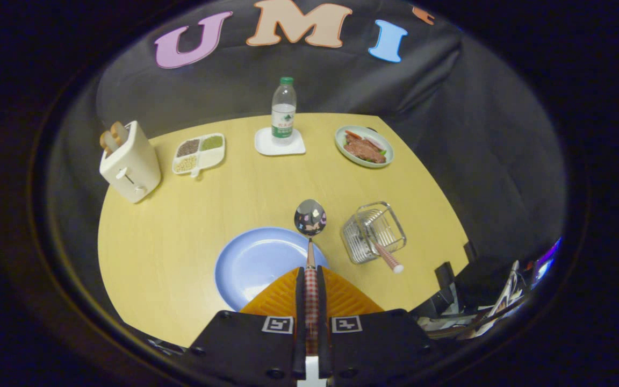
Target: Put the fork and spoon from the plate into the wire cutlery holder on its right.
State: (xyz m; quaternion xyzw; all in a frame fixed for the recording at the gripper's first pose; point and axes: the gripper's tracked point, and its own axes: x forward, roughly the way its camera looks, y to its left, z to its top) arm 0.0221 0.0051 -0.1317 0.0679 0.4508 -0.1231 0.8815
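One table of pale wood carries all the things, and the blue plate lies on it just ahead of the gripper. On the right of the plate, near it but apart, stands the wire holder, and a checked handle leans out of it toward the near side. At the far left stands a toaster with bread in it, and beside it is a tray with grains in its compartments. A bottle stands on a white coaster, and a dish with meat lies to its right. Both fingers are closed on the checked handle of the spoon, whose shiny bowl is above the far rim of the plate.
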